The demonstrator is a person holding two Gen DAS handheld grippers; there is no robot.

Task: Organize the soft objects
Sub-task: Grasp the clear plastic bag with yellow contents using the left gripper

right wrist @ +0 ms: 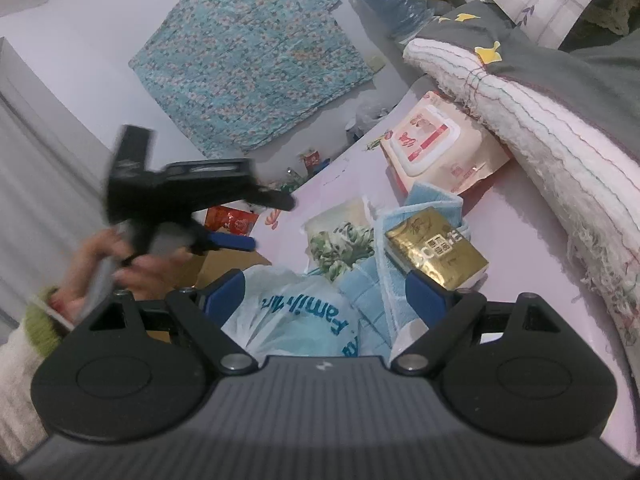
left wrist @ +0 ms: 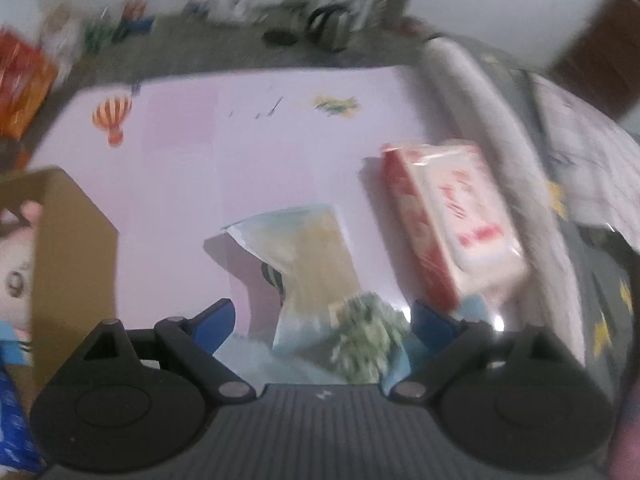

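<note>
Right wrist view alone shows gold tissue pack [right wrist: 438,254] on blue towel [right wrist: 376,288]. Both grippers' jaws apart, empty: left gripper [left wrist: 324,314], right gripper [right wrist: 325,294].

- A pale blue plastic bag [right wrist: 296,316], lying near the camera on the pink surface, carries dark blue lettering seen upside down; "Famil" is legible, the rest is cut off.
- The gold tissue pack [right wrist: 438,252] to its right bears characters too small to read.
- Red script on the wet-wipes pack [right wrist: 434,140], farther back, is illegible.
</note>
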